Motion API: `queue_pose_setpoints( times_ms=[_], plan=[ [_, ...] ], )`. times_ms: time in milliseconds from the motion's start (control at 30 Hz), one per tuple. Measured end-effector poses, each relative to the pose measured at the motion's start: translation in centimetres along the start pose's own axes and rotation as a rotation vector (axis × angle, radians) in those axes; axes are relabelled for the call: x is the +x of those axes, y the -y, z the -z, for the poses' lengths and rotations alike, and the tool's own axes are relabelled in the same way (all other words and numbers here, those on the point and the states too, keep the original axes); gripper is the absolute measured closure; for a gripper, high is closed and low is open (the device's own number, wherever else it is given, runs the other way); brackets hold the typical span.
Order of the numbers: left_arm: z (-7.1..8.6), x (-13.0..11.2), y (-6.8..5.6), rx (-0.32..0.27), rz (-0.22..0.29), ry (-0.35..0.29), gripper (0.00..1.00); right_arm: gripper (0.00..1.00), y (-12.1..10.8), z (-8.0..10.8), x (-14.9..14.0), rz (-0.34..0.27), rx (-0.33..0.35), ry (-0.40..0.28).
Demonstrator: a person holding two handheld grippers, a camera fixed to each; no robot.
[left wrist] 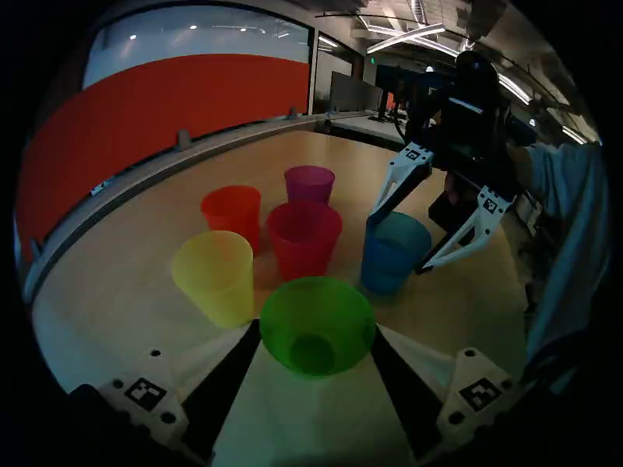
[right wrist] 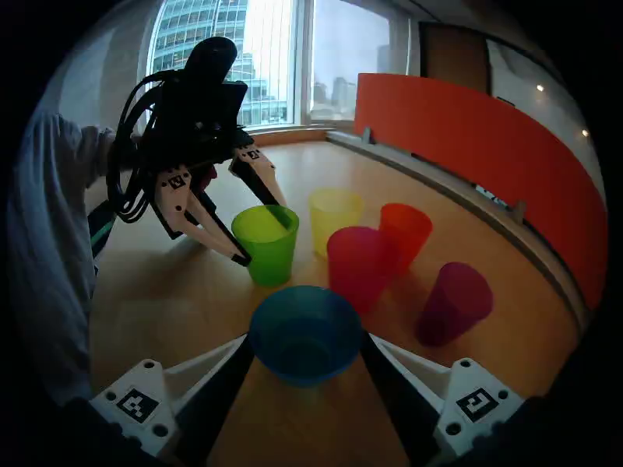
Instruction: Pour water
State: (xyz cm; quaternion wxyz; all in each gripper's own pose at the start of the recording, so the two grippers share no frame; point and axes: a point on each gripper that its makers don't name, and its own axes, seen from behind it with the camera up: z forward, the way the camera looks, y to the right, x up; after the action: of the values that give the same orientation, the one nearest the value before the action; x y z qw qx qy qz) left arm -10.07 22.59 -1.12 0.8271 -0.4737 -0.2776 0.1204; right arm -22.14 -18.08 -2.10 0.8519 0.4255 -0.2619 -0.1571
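**Both claws gripping cups, pour not yet begun**

Left gripper view: the left claw (left wrist: 315, 330) pinches the green cup (left wrist: 315, 307) at 6 o'clock, and the right claw (left wrist: 396, 246) pinches the blue cup (left wrist: 393, 261) at 3 o'clock on the counter (left wrist: 101, 311).
Right gripper view: blue cup (right wrist: 305, 335) at 6 o'clock, green cup (right wrist: 266, 241) towards 9. I cannot tell which holds water. Lift that one clear, bring its rim over the other, and tip slowly.

Black cabled tool (right wrist: 263, 232), white fingers (right wrist: 198, 222), pale sleeve (right wrist: 47, 233)
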Motion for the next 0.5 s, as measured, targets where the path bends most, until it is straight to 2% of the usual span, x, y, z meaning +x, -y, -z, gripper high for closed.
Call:
queue_pose_setpoints(
  times_ms=[100, 500],
  plan=[
    [-0.07, -0.08, 0.01, 0.003, -0.003, 0.002, 0.13, 0.0, 0.07, -0.03, 0.02, 0.0, 0.001, -0.001],
    [-0.08, -0.07, -0.17, -0.001, 0.002, -0.001, 0.13, 0.0, 0.31, -0.42, 0.03, 0.009, -0.006, -0.008]
  ],
)
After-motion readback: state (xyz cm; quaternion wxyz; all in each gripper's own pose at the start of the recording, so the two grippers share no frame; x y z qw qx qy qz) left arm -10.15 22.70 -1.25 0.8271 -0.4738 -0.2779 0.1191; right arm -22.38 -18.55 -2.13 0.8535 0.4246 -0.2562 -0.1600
